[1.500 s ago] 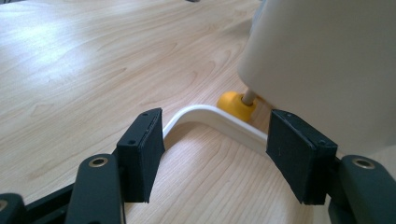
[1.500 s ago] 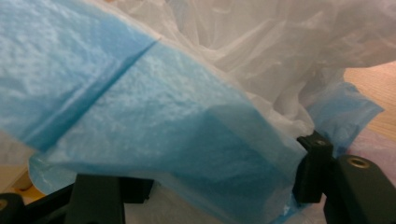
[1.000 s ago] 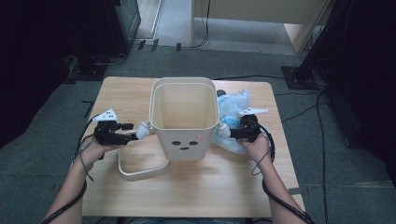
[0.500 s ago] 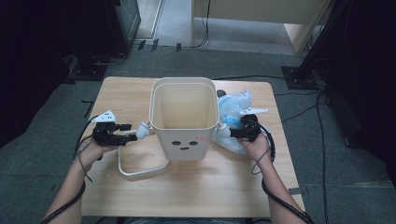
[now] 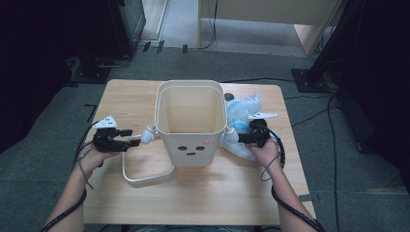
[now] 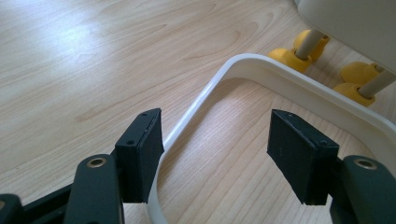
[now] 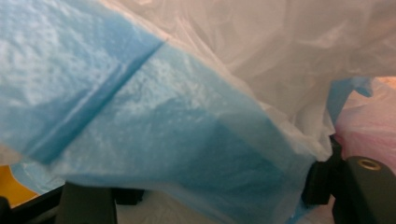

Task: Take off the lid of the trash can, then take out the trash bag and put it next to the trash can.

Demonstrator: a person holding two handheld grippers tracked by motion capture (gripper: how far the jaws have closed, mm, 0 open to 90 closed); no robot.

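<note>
Cream square plastic bin (image 5: pixel 191 123) stands mid-worktop (image 5: pixel 241 188). Left claw (image 6: pixel 215 149) spread around its lowered cream handle (image 6: pixel 280 79), not pressing. Right claw (image 5: pixel 240 137), jaws just opening, sits in the crumpled blue-and-clear plastic bag (image 7: pixel 154 140) beside the bin; grip apparently loosening.

Wooden table (image 5: pixel 145 198), cream bin (image 5: pixel 191 121), loose handle (image 5: pixel 145 176), blue plastic bag (image 5: pixel 244 108)

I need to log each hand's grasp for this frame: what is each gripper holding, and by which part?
The left gripper holds nothing; its fingers stand open around the white ring on the table. The right gripper has the blue plastic bag draped between its fingers; whether they pinch it cannot be told.
</note>
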